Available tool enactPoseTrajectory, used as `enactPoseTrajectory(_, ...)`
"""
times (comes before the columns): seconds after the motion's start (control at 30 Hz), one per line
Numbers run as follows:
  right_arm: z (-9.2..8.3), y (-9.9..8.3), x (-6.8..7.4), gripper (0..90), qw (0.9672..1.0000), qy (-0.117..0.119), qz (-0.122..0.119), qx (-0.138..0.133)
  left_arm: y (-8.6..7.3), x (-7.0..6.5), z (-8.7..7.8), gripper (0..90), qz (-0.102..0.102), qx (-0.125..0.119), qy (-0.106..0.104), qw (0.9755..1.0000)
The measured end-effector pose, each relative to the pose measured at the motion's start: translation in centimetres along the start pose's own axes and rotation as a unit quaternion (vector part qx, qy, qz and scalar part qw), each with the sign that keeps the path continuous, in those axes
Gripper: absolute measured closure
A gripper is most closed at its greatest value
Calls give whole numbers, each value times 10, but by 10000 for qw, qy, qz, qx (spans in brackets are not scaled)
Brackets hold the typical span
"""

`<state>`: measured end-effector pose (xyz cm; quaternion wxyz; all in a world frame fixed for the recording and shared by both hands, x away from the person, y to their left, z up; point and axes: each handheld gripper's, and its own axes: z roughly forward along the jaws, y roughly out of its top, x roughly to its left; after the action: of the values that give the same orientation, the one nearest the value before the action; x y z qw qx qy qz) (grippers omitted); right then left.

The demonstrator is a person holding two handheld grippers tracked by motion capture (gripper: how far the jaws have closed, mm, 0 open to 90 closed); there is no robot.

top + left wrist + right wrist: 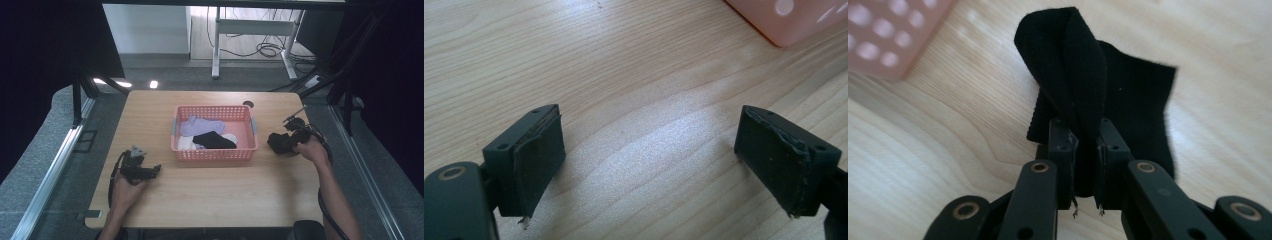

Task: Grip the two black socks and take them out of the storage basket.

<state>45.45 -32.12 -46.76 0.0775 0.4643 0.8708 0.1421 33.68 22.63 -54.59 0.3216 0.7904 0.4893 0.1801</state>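
The right gripper [1087, 150] fingers pinch a black sock [1108, 90] beside the pink basket [215, 155]. The left gripper [649, 160] fingers are wide open, holding nothing.

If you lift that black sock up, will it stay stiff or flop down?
Probably flop: the black sock already folds and droops where the right gripper pinches it. It looks thin and soft, so likely light. It shouldn't roll; its free end lies flat on the table.
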Motion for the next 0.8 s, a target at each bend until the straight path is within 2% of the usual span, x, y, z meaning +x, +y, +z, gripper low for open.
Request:
enactPoseTrajectory(0.13,20,-8,0,746,9999,127,80,78,0,0,0,123,2,2,-1,10000)
enactPoseTrajectory(0.27,19,-9,-1,597,9997,182,167,78,0,0,0,123,3,2,-1,10000)
enactPoseTrajectory(0.3,16,-8,-1,562,9995,228,184,94,0,0,0,123,2,2,-1,10000)
enactPoseTrajectory(0.37,7,-6,-1,501,9997,177,160,12,0,0,0,123,-1,1,-1,10000)
enactPoseTrajectory(0.47,-9,0,0,429,9996,200,139,-176,0,0,0,123,-1,7,0,10000)
enactPoseTrajectory(0.63,-37,13,7,409,9989,157,-37,-433,0,0,0,123,-2,-7,-2,10000)
enactPoseTrajectory(0.8,-52,30,20,410,9979,146,-265,-575,0,0,0,123,-17,-20,-3,10000)
